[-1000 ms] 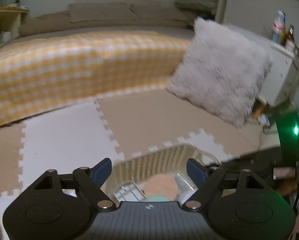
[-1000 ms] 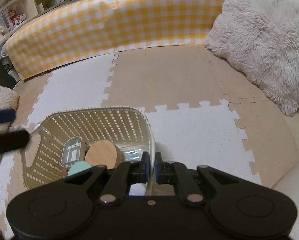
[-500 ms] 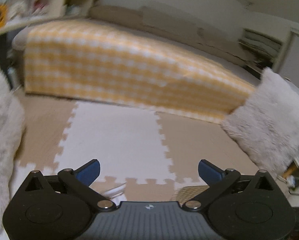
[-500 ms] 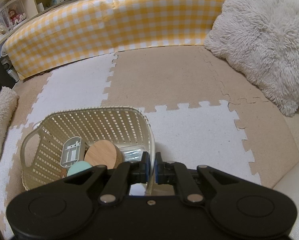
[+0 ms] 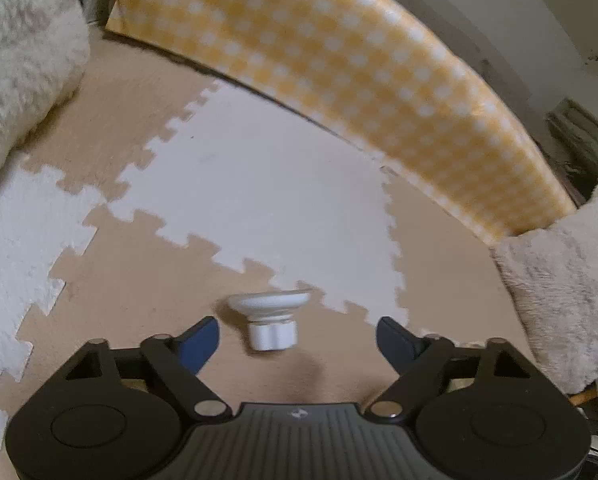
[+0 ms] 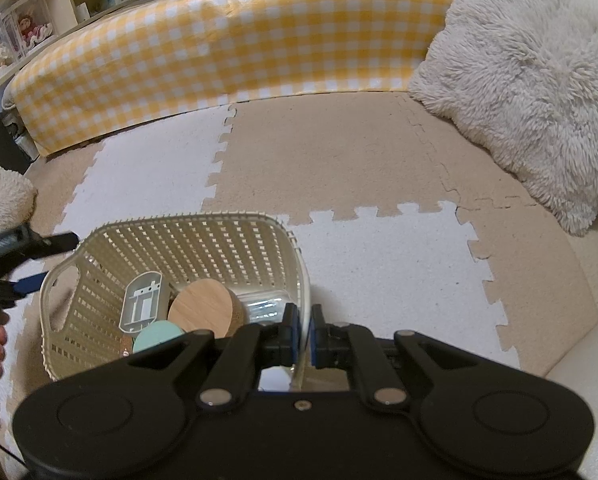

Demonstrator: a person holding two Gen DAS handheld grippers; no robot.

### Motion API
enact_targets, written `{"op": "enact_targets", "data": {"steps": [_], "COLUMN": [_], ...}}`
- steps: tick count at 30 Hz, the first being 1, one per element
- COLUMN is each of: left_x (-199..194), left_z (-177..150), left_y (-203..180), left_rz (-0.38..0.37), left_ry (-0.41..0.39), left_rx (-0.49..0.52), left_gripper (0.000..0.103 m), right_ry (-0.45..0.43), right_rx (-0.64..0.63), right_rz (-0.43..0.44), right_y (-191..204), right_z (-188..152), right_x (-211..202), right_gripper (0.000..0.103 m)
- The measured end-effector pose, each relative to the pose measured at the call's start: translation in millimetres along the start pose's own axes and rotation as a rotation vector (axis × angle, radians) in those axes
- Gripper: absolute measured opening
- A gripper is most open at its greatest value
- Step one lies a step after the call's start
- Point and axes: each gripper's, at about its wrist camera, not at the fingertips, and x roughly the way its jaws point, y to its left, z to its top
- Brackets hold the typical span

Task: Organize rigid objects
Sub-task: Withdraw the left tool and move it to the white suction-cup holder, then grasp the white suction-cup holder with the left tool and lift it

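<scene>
While the right gripper [image 6: 303, 334] stayed pinched on the basket [image 6: 299, 256] rim, the left gripper [image 5: 297, 334], jaws spread (just narrowed, nothing between), faced the white knob [image 5: 270, 318] at 12 o'clock on the mat [image 5: 139, 280], stem toward the fingers.

- Dim, warm indoor light in both views; no clear source.
- Left wrist view motion-blurred: small white plastic knob-shaped piece [image 5: 268, 317] smeared, soft shadow beside it.
- Right wrist view sharper; yellow-and-white checked glossy cover [image 6: 235, 44] shows faint glare.
- Strong fisheye bending, dark corners.
</scene>
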Motion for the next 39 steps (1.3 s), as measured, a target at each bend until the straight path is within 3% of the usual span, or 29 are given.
{"op": "enact_targets", "data": {"steps": [3,10,13,25,33,39], "left_x": [10,25,28,22,-11,-44], "left_z": [-1,-2,-1,1,16,18], "left_y": [4,6,6,5,-20,-67], "left_rz": [0.012,0.032,0.042,0.035,-0.049,-0.195], "left_ry": [0.005,-0.021,-0.032,-0.049,-0.126,-0.135], "left_rx": [-0.003,0.024,0.035,0.044,0.083,0.210], "left_gripper": [0.070,0.060,0.050,0.050,0.050,0.050], "right_ry": [0.001,0.001,0.001,0.001,0.001,0.001], "right_rx": [-0.003,-0.005,-0.005,-0.010,-0.010,-0.009], "right_rz": [-0.002,-0.002,-0.002,-0.004,-0.005,-0.004], "right_y": [0,0,0,1,1,1], "right_z": [0,1,1,1,1,0], "right_x": [0,0,0,0,0,0], "right_gripper": [0.006,0.006,0.006,0.007,0.007,0.006]}}
